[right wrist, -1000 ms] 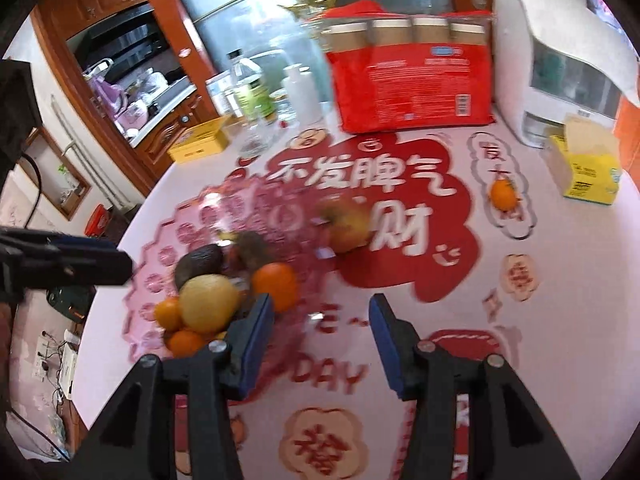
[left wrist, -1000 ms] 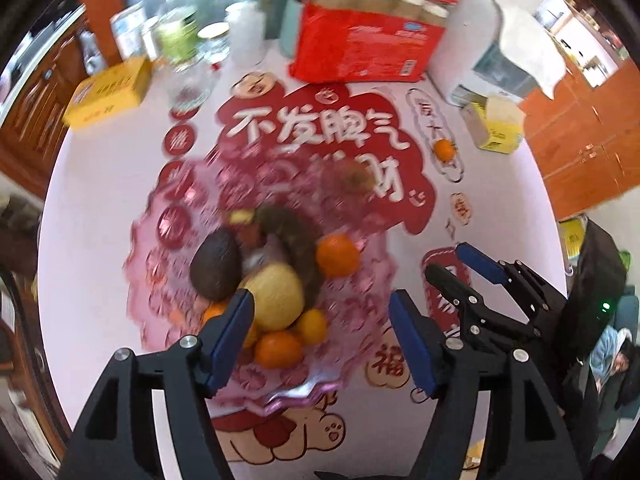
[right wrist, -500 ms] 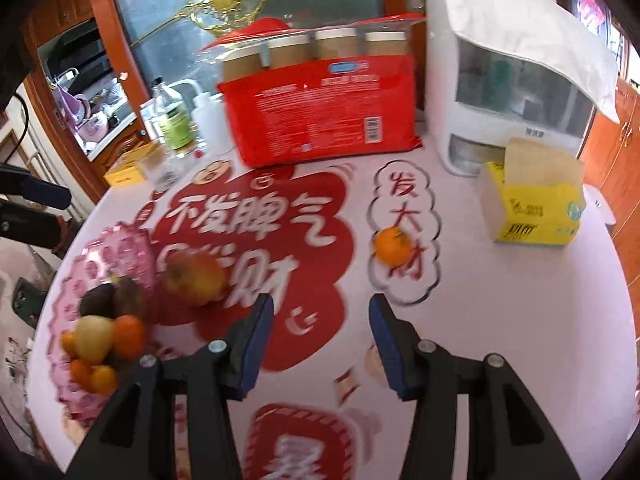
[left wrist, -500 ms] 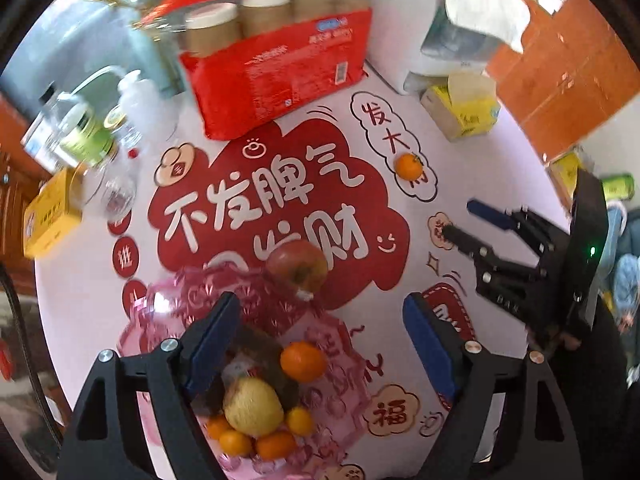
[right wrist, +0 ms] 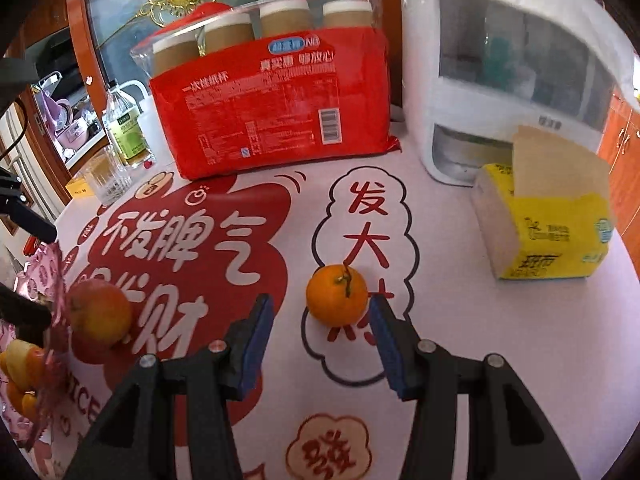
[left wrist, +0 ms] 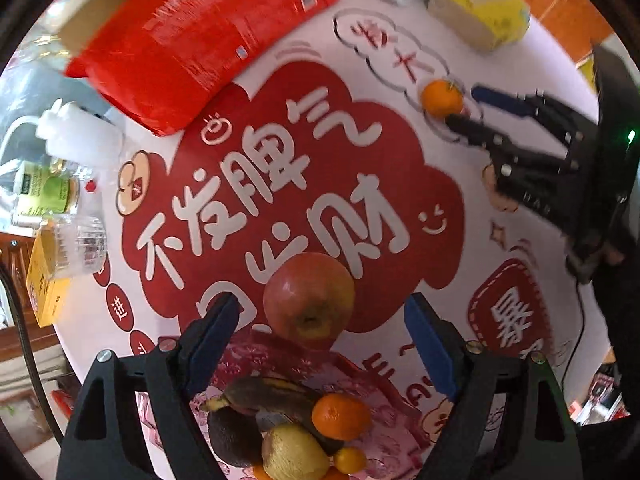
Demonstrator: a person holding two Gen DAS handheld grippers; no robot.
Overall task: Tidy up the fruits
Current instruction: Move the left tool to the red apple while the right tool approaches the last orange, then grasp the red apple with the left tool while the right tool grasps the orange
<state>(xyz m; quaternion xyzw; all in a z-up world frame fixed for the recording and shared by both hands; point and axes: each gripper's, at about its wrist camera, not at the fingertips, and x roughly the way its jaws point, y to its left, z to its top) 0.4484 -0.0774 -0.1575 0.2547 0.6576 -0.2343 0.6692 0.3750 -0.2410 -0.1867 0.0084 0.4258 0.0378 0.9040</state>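
Note:
A red-yellow apple (left wrist: 309, 295) lies on the table mat just beyond the pink glass fruit dish (left wrist: 360, 376). My left gripper (left wrist: 320, 340) is open, its blue pads on either side of the apple, above the dish's far rim. The dish holds a dark banana, an avocado, a pear and several small oranges. A loose orange (right wrist: 337, 295) sits on the mat. My right gripper (right wrist: 318, 344) is open with the orange just past its fingertips, nearer the right pad. It shows in the left wrist view (left wrist: 466, 106) beside that orange (left wrist: 442, 98). The apple also shows in the right wrist view (right wrist: 98, 314).
A red pack of paper cups (right wrist: 276, 108) and a white appliance (right wrist: 508, 80) stand at the back. A yellow tissue pack (right wrist: 548, 224) lies at the right. A glass tumbler (right wrist: 106, 178), an oil bottle (right wrist: 126, 128) and a yellow box (left wrist: 46, 280) stand at the left.
My left gripper has moved forward from over the dish to the apple. My right gripper has swung right and closed in on the loose orange. Both stayed open.

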